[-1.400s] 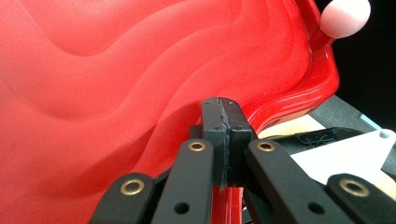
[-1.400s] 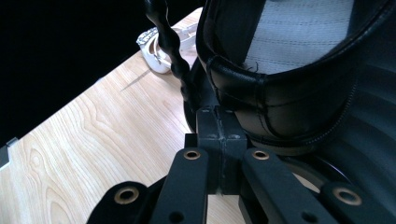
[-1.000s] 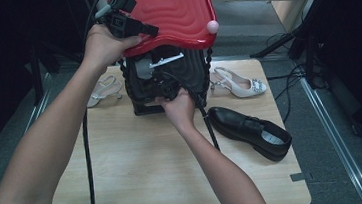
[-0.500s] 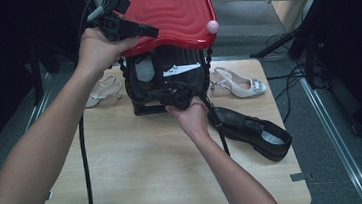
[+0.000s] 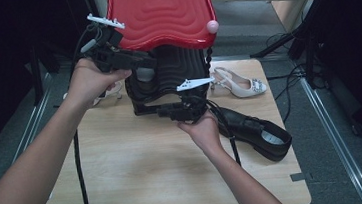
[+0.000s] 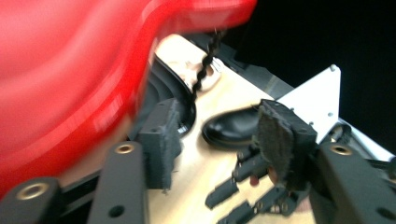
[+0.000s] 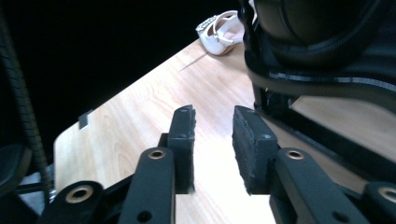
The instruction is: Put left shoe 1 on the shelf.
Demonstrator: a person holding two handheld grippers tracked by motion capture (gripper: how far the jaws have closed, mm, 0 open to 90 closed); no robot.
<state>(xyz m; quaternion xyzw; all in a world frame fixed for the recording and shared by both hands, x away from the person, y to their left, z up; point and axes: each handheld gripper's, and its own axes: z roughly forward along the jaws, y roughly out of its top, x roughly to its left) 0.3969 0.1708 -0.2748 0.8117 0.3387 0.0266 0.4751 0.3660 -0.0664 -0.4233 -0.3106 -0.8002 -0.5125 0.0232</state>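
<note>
red moulded plastic forms the lid (image 5: 160,13) of the open case (image 5: 174,75), which stands at the back middle of the wooden counter (image 5: 140,166); the lid is raised above a black ribbed base. the case is the thing in hand, and both tools have just been opening, with nothing between the pads of either. the left tool (image 5: 132,60) sits at the left edge of the case, just under the lid's lower left corner, its jaws pointing to the right across the case front; in the left gripper view its pads (image 6: 161,140) stand spread, the lid (image 6: 70,70) just beside the left pad and apart from it. the right tool (image 5: 165,111) lies low at the foot of the base, pointing left along the front edge; in the right gripper view its pads (image 7: 182,135) are partly spread over bare counter (image 7: 140,116), the black base (image 7: 327,70) to their right and not between them. the case's long axis runs up and back from base to lid. the left hand (image 5: 89,80) is nearer the lid, the right hand (image 5: 204,127) nearer the base, so a closing of the lid would likely fall to the left. a black shoe (image 5: 254,130) lies on its sole just right of the right hand, a white heeled shoe (image 5: 240,81) behind it, another pale shoe (image 5: 108,93) left of the case.
</note>
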